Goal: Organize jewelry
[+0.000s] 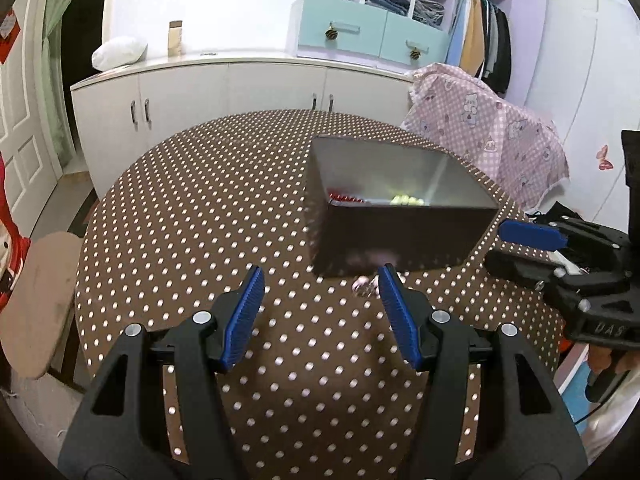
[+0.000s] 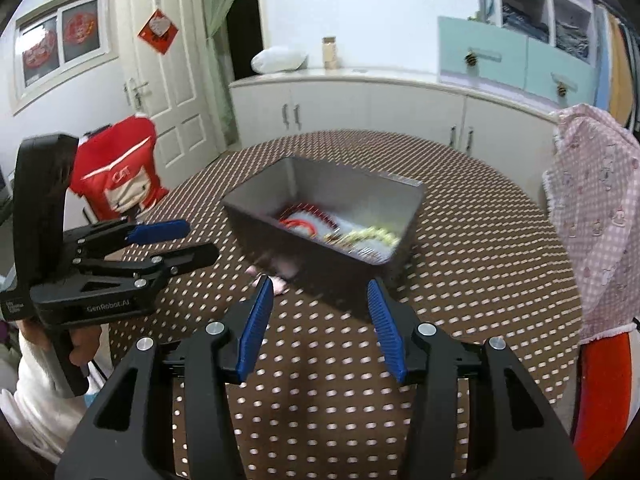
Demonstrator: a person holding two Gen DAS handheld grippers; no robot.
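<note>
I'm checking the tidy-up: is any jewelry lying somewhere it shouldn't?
Yes. A small pale pink piece lies on the dotted tablecloth, just outside the near wall of the metal box, while the red and yellowish pieces are inside it. It is too blurred to identify.

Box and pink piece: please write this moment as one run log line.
box: holds red and yellow pieces | pink piece: on table before box | both tongs: empty

Brown white-dotted tablecloth (image 1: pixel 200 208), grey box (image 1: pixel 396 236), blurred, perhaps pink jewelry (image 1: pixel 365 286)
</note>
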